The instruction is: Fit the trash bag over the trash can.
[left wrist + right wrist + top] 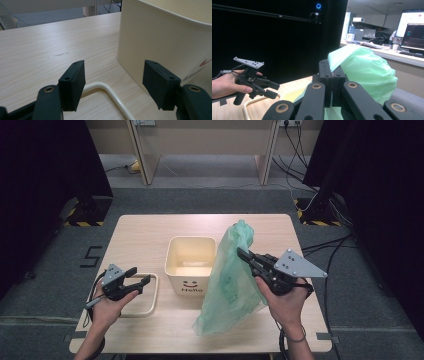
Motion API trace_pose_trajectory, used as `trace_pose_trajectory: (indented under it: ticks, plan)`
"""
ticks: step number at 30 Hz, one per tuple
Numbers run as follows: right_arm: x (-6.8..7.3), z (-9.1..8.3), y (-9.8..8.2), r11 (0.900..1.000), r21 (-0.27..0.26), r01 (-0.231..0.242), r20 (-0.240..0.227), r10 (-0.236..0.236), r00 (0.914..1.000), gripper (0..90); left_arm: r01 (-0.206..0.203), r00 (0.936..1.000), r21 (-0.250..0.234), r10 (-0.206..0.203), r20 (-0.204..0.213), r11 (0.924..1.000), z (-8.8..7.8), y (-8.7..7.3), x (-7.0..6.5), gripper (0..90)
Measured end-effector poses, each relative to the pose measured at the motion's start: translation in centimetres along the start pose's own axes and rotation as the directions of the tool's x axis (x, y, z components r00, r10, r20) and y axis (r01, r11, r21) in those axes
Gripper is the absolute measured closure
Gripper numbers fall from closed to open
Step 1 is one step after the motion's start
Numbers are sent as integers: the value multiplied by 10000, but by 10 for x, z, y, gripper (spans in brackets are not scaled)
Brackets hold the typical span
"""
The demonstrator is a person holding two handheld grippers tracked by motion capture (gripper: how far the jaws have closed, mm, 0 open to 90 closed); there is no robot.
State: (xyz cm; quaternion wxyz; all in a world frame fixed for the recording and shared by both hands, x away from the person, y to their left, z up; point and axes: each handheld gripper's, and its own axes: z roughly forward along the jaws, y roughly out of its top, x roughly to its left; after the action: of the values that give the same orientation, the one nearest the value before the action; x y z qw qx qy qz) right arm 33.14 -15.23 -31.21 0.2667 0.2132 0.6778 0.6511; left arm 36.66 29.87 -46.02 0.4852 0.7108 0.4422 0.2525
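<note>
My right gripper (246,254), fingers clenched on the green bag (231,285), holds it beside the bin (191,265); my left gripper (141,279) waits released and should pinch the bag's mouth open.

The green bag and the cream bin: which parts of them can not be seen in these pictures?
- Green bag: its opening, folded out of sight in the high view.
- Cream bin: its right wall, behind the bag, high view.
- Bin's printed face: cut off by the frame edge, left gripper view.
</note>
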Motion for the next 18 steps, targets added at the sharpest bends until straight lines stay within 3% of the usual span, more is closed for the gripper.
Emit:
trace_pose_trajectory:
  ticks: [18]
  plan:
    - [11,21,5,10000,-66,0,-481,-3,9988,900,-36,10000,44,36,64,10000,0,-1,-1,338]
